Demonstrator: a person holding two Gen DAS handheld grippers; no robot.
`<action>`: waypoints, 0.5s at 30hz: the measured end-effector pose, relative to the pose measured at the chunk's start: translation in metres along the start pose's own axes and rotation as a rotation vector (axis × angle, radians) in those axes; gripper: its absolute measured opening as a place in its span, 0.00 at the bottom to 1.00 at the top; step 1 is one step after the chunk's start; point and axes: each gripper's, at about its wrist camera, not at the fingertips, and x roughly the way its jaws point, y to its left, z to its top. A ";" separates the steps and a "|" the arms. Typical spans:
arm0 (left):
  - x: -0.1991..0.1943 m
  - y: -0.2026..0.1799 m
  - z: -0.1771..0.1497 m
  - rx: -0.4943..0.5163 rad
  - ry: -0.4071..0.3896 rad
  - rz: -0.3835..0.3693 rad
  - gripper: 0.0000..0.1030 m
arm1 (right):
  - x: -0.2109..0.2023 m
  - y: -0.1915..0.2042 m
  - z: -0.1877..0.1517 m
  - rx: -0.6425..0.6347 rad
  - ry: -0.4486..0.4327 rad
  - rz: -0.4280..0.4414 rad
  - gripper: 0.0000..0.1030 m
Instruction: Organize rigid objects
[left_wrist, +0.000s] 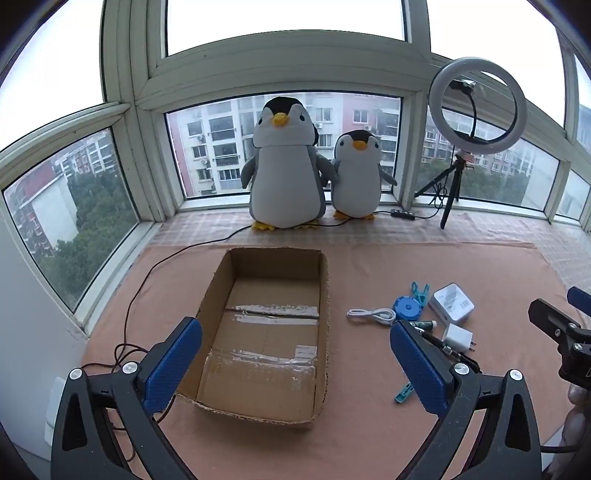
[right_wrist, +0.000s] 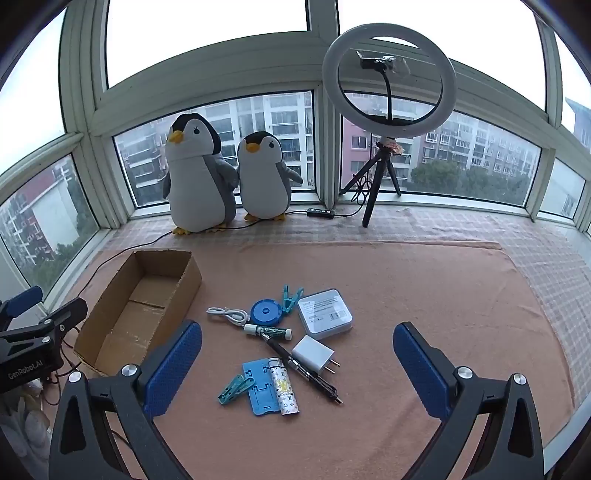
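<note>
An open, empty cardboard box (left_wrist: 266, 332) (right_wrist: 136, 310) lies on the pink cloth. To its right lie small items: a white cable (right_wrist: 227, 314), a blue round tape (right_wrist: 265, 312), teal clips (right_wrist: 291, 296) (right_wrist: 232, 389), a white square box (right_wrist: 324, 314), a lip balm tube (right_wrist: 267, 331), a black pen (right_wrist: 303, 369), a white charger (right_wrist: 313, 353), a blue phone stand (right_wrist: 260, 387) and a patterned lighter (right_wrist: 283, 387). My left gripper (left_wrist: 295, 365) is open above the box's near end. My right gripper (right_wrist: 297, 369) is open, with the small items between its fingers.
Two plush penguins (left_wrist: 284, 166) (left_wrist: 356, 177) and a ring light on a tripod (right_wrist: 388, 85) stand at the window sill. A dark cord (left_wrist: 136, 295) runs left of the box. The right gripper shows at the left view's right edge (left_wrist: 565, 332).
</note>
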 end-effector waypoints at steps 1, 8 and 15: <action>0.000 -0.001 -0.001 0.000 -0.001 0.001 1.00 | 0.000 0.000 0.000 -0.001 0.000 -0.001 0.99; 0.000 -0.001 0.001 -0.003 0.004 0.006 1.00 | 0.000 -0.003 0.001 0.002 0.001 -0.004 0.99; 0.001 0.001 0.002 -0.002 0.003 0.005 1.00 | 0.002 -0.004 0.001 0.010 0.012 0.003 0.99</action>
